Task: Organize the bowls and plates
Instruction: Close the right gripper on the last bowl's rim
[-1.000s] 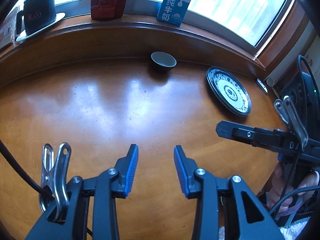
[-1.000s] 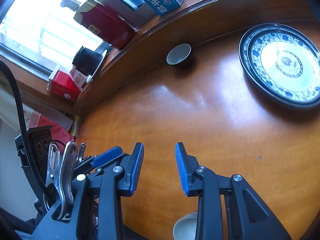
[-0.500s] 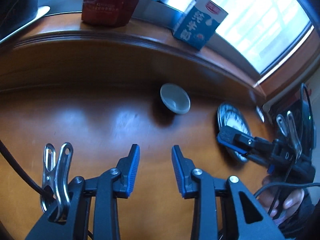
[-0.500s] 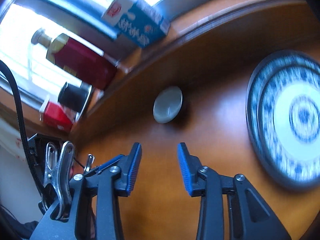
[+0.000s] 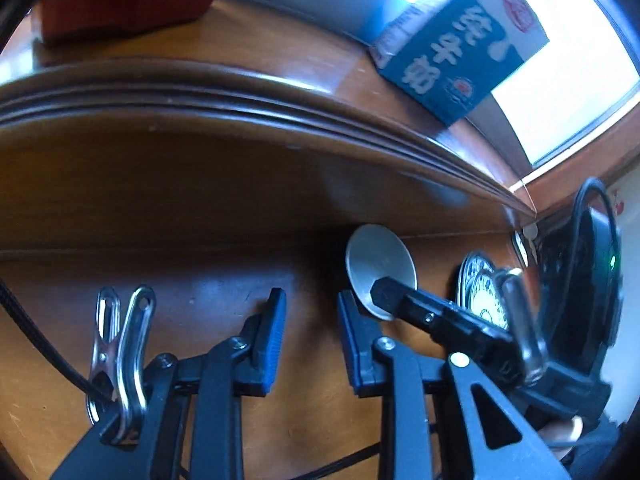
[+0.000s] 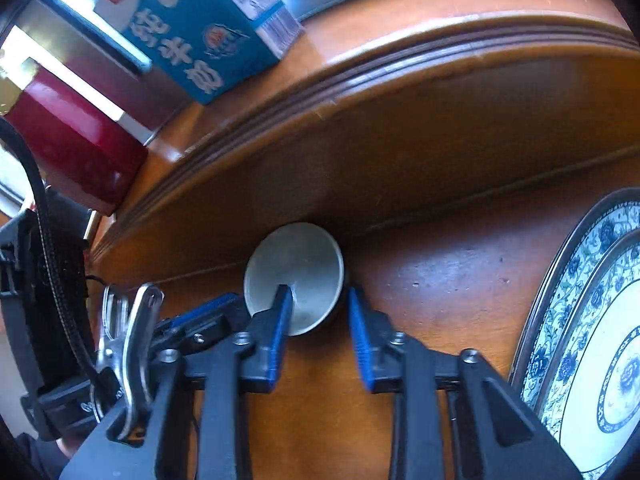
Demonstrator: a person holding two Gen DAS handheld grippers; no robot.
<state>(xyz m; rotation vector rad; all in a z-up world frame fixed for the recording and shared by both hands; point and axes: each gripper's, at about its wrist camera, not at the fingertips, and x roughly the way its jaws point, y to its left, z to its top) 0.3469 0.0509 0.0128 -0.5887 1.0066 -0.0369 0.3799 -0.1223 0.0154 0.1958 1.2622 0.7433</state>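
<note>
Evidently the right claw (image 6: 316, 330), spread, straddled the small grey glazed ceramic bowl's (image 6: 298, 268) near rim: fragile, slippery.

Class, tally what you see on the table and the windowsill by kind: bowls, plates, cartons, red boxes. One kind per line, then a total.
Bowls: 1, small bowl
Plates: 1, blue-and-white plate
Cartons: 1, blue milk carton
Red boxes: 1, red box
Total: 4

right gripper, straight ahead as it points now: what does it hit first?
Most likely the small bowl. The right gripper already straddles its near rim, jaws open, one finger over the inside. Depth unclear.
</note>
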